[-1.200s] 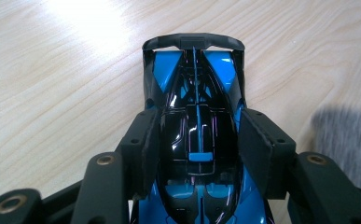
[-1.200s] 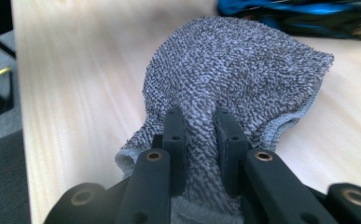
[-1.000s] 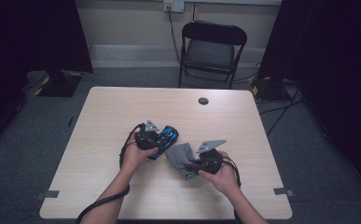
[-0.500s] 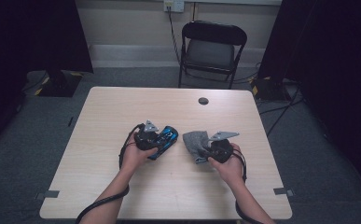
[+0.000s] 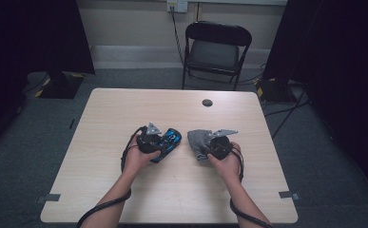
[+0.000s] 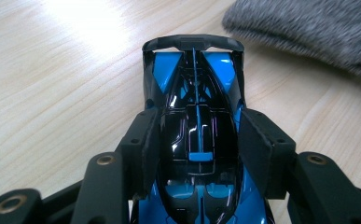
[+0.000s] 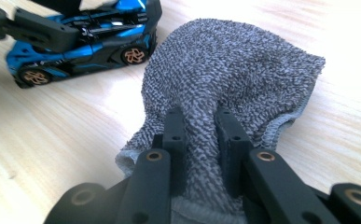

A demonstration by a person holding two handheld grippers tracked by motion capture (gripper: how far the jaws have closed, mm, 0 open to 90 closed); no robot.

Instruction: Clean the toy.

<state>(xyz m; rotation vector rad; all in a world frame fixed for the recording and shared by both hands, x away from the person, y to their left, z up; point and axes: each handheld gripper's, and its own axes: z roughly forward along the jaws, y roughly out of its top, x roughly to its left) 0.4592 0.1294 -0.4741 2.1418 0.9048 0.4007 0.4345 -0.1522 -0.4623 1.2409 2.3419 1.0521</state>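
One glossy blue-and-black toy car is sitting near mid-table, clamped by its sides in the left gripper. One grey knitted cloth is bunching in the right gripper, its jaws pinching it narrowly. Since a second ago, the cloth is lying farther right, apart from the car. One black disc is lying beyond.

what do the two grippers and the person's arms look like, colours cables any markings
Each hand-held gripper, left and right, is matte black with a grey three-cornered plate on top. The jaw links are chunky black bars with brass-coloured pivot rivets and flat black pads. A black cable trails back along each forearm. The forearms are bare, no sleeves visible.
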